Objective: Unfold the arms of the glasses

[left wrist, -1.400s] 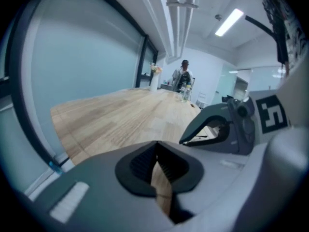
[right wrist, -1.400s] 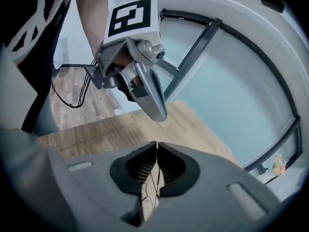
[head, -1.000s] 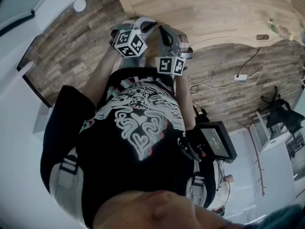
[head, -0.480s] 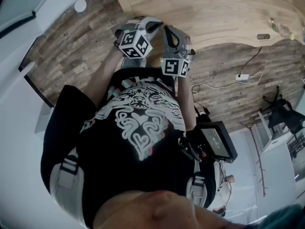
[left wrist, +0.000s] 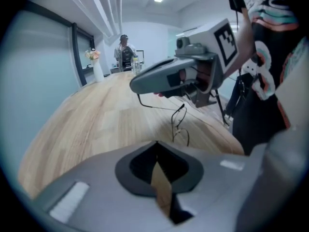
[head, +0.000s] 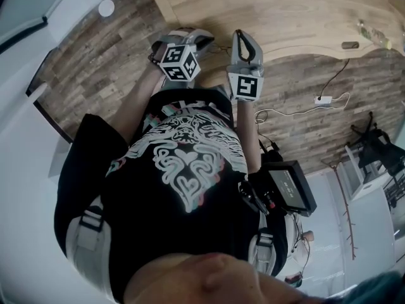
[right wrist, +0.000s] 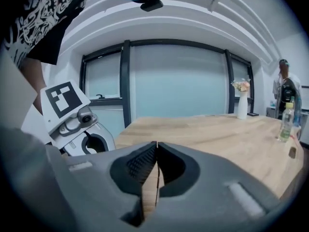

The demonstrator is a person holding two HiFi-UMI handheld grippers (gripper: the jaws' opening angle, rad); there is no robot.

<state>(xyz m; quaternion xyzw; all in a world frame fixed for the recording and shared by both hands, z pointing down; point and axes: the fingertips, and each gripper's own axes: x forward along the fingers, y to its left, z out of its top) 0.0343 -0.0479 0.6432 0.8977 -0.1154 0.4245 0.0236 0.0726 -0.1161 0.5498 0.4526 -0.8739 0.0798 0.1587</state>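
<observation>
Ahead of the left gripper [left wrist: 155, 148] the wooden table [left wrist: 91, 124] is seen running open toward its far end. Its near edge curves past just to that gripper's right. Ahead of the right gripper [right wrist: 157, 149] the top is likewise open, up to a vase [right wrist: 242, 105] and a bottle [right wrist: 286, 122] set well off to its right.

The glasses [left wrist: 180, 129], a thin dark wire frame, are found just beyond the left gripper's tips, slightly to the right. One arm stands out from the frame and is stretched toward the right gripper's tip.

The left gripper's jaws are pressed together with nothing between them. The right gripper's jaws are closed on the end of that arm, which is seen there only as a fine dark line in the slit.

Whether the frame rests on the table cannot be told, and the lenses are barely made out.
</observation>
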